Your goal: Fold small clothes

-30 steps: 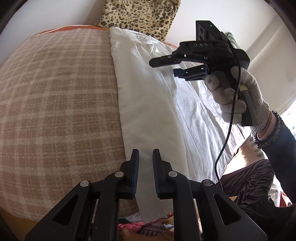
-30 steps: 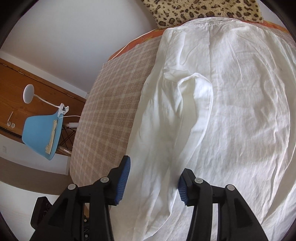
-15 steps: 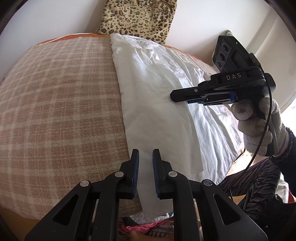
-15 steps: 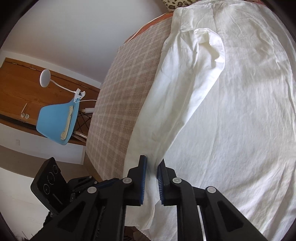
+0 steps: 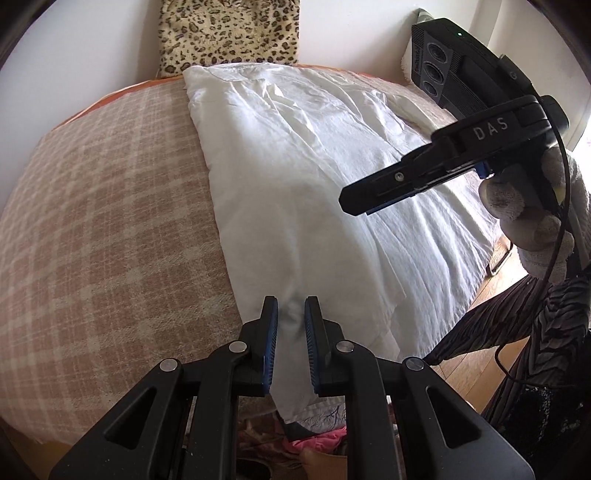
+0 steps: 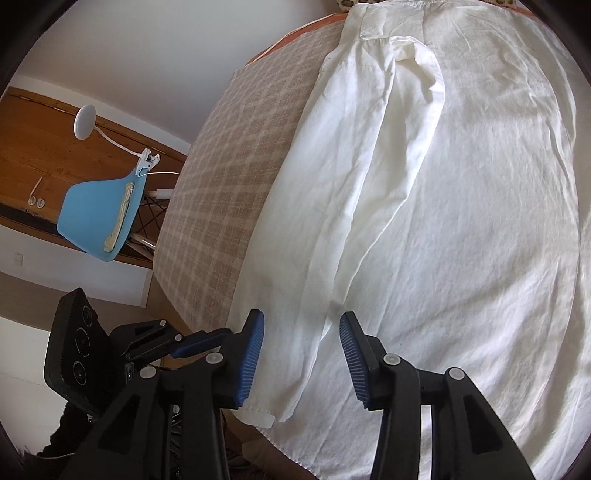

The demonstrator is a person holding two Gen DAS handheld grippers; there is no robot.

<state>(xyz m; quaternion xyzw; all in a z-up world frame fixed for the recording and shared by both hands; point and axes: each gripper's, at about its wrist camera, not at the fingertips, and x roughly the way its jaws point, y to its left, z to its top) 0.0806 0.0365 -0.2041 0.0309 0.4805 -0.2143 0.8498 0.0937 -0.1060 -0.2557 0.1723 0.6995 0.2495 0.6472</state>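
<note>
A white garment [image 5: 314,166] lies spread lengthwise on a checked beige cover [image 5: 110,221]. Its long sleeve [image 6: 391,155] is folded over the body along the left edge. My left gripper [image 5: 291,325] is narrowly parted over the garment's near left hem, with cloth between the jaws; I cannot tell if it is pinched. My right gripper [image 6: 301,343] is open and empty above the sleeve's cuff end; it also shows in the left wrist view [image 5: 373,195], hovering over the garment's right half. My left gripper appears in the right wrist view [image 6: 195,341] at the bed's near edge.
A leopard-print cushion [image 5: 229,33] leans on the wall at the far end of the bed. A blue chair [image 6: 99,218] with a white clip lamp [image 6: 86,122] stands left of the bed. Coloured clothes [image 5: 317,439] lie below the near edge.
My right gripper closed on the sleeve half a second ago and has now opened, leaving the sleeve laid along the garment. The left gripper stayed near the hem, its view shifting slightly.
</note>
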